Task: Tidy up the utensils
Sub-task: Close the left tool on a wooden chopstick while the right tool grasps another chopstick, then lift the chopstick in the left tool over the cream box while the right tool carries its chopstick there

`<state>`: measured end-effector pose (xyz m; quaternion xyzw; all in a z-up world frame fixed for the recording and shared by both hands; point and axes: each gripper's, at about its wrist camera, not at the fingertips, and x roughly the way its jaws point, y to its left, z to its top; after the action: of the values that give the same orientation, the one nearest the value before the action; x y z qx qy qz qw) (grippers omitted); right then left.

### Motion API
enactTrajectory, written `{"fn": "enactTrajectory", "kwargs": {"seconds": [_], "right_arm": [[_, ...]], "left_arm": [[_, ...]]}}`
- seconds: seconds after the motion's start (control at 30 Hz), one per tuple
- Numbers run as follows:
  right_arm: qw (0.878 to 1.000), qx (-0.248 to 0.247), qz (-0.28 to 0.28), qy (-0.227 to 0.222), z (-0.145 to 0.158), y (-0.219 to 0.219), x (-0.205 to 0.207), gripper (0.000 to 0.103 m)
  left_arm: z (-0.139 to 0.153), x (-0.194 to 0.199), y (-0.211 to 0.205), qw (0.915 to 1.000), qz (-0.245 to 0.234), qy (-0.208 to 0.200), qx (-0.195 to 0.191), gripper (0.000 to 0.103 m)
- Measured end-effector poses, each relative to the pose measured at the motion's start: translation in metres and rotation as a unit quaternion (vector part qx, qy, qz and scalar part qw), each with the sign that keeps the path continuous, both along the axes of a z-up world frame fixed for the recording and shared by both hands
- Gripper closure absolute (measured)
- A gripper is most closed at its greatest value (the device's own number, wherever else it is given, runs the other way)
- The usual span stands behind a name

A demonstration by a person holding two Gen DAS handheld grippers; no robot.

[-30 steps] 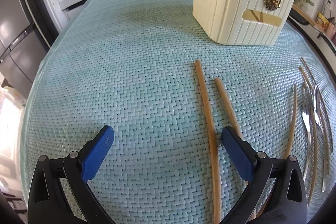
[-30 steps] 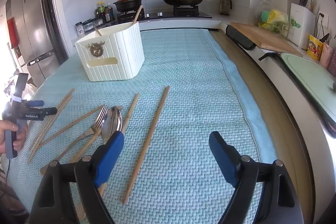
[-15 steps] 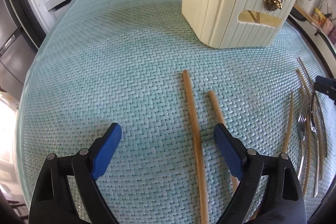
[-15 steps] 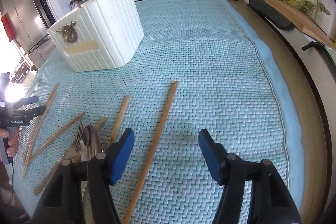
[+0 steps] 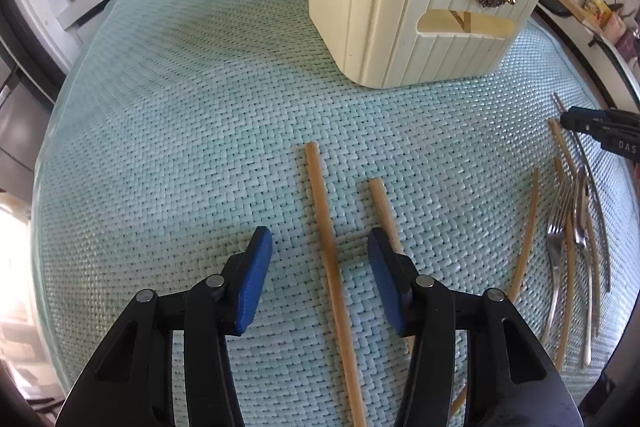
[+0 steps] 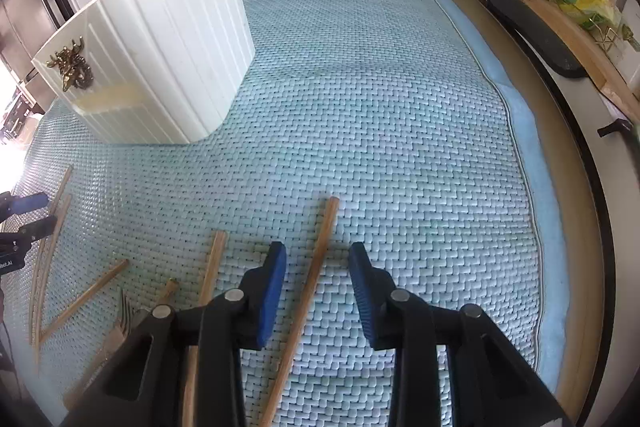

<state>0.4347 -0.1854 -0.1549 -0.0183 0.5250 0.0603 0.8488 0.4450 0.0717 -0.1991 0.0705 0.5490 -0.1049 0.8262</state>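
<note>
- on the left side of the desk (image 5: 168, 131), covered by a pale green woven mat, the left claw (image 5: 320, 247) now stands over one long chopstick (image 5: 326, 247); a second ago its jaws were spread wide and this stick lay nearer to the right pad.
- its jaws are closing, with the chopstick between the blue pads, but the pads do not press it yet, so nothing is gripped there.
- a shorter chopstick (image 5: 382, 205) lies just beside the right pad, outside the jaws; i judge it may be pushed if the claw drifts.
- in the middle, the cream utensil holder (image 5: 400, 7) stands upright on the mat, well apart from both sticks, and looks larger than before because the cameras came closer and point more down.
- between the two claws lies the heap of forks (image 5: 556, 235) and other chopsticks, untouched.
- on the right side, the right claw (image 6: 317, 267) has come over to a single chopstick (image 6: 316, 267), which a second ago lay left of centre between wide jaws.
- its jaws are also closing around this stick, narrower than the left ones; the stick runs between the pads, and i see a small gap on each side, so not held yet.
- meaning for the task: both hands passed from approach to grasp, one stick each; i judge the lift and carrying to the holder come next, and most utensils are not yet sorted.
</note>
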Motion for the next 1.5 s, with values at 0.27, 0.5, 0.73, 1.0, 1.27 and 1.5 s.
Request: {"fn": "enactTrajectory", "kwargs": {"seconds": [0.27,0.5,0.73,1.0,1.27,1.5], "right_arm": [[1.0,-0.021,-0.017,-0.007,0.0,0.002,0.005,0.087],[1.0,0.001,-0.015,-0.019,0.001,-0.015,0.014,0.097],[0.995,0.061,-0.007,-0.08,0.038,-0.027,-0.015,0.097],[0.982,0.073,0.05,-0.165,0.106,-0.022,-0.076,0.097],[0.962,0.077,0.084,-0.248,0.153,-0.013,-0.143,0.097],[0.944,0.074,0.091,-0.309,0.178,-0.011,-0.177,0.097]], "left_arm": [[0.002,0.007,-0.017,1.0,0.003,0.001,-0.007,0.094],[0.004,-0.003,-0.007,0.9993,0.022,-0.016,-0.025,0.098],[0.043,-0.029,0.011,0.9937,0.047,-0.077,-0.066,0.099],[0.114,-0.078,0.02,0.9816,0.028,-0.159,-0.103,0.099],[0.163,-0.119,0.042,0.963,0.026,-0.218,-0.156,0.099],[0.178,-0.133,0.045,0.9527,0.036,-0.242,-0.18,0.099]]}}
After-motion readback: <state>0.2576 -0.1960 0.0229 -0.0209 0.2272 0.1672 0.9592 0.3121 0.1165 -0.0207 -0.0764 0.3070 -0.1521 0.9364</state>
